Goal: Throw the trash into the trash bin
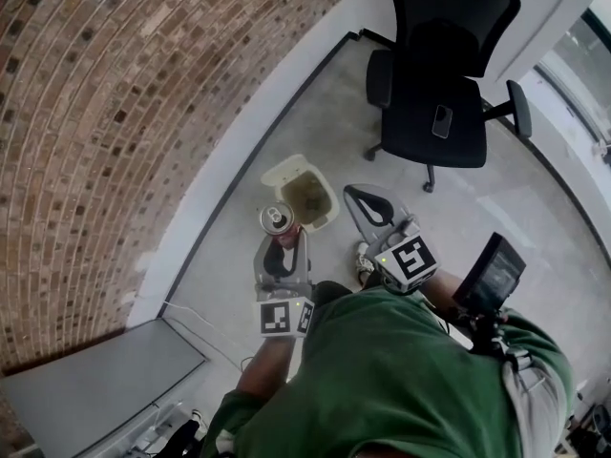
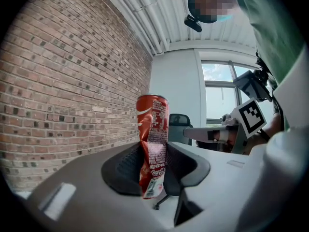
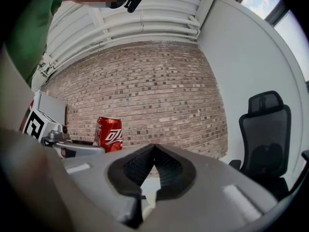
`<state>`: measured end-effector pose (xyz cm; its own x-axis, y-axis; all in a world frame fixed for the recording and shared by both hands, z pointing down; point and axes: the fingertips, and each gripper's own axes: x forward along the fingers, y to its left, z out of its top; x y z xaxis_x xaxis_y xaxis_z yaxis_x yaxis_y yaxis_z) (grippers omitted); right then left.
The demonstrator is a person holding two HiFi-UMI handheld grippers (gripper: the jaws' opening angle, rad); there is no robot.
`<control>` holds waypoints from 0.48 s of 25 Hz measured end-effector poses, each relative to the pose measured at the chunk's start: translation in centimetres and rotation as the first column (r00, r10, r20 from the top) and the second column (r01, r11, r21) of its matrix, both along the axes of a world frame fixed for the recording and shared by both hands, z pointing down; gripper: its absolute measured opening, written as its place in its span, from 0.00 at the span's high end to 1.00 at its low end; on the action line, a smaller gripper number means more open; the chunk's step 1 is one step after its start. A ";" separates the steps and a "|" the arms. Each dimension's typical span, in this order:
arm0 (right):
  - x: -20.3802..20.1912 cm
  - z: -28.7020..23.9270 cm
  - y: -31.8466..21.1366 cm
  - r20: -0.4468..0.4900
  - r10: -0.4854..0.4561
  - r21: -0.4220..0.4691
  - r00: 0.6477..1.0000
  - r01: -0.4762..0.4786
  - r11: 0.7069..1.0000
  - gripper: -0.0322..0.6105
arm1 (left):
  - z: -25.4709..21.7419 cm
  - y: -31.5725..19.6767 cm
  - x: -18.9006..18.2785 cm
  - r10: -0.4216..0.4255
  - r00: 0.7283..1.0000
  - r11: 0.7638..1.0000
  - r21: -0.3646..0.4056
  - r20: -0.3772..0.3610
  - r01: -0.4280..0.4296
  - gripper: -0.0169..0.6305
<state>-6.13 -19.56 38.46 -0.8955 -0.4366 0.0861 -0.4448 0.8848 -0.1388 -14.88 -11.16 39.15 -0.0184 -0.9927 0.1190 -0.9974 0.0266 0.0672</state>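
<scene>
Left gripper (image 1: 283, 248) is clamped on a red soda can (image 2: 152, 144). We see the jaws pressing both sides of its dented lower half. The can stands upright, top end above the jaws, and it is crumpled in the middle.

Right gripper (image 3: 153, 151) has its jaws together at the tips with nothing between them. It hangs at 3 o'clock of the left one, near but apart.

In the head view the cream trash bin (image 1: 284, 169) stands on the grey floor (image 1: 496, 227) by the foot of the brick wall (image 1: 115, 93). Its top is open and there is some dark stuff inside that we can't identify. The can's top reads at 7 o'clock of the bin mouth, right at the near rim, and is held up off the floor. A black office chair (image 1: 441, 84) stands at 1 o'clock of the bin, well apart.

Progress, as we judge it:
- **Done:** the pick-up is done and the can is at the bin.
- **Left:** bring the can fully over the opening toward 1 o'clock, open the left jaws and let it drop in.
- **Other trash:** none shows on the floor in these views.
- **Risk:** the can sits near the rim, so an early release could clip the edge and bounce it out.
</scene>
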 end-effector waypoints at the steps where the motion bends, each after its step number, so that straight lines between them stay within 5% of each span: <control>1: -0.1 0.2 -0.4 0.000 -0.010 -0.002 1.000 0.010 1.000 0.95 | 0.2 -0.4 -0.1 -0.009 1.000 1.000 -0.004 0.003 0.009 0.73; 12: -3.3 2.4 -3.2 -0.027 -0.040 -0.040 0.999 0.039 0.998 0.95 | 2.7 -2.4 -2.7 -0.030 1.000 0.997 -0.071 -0.010 0.029 0.73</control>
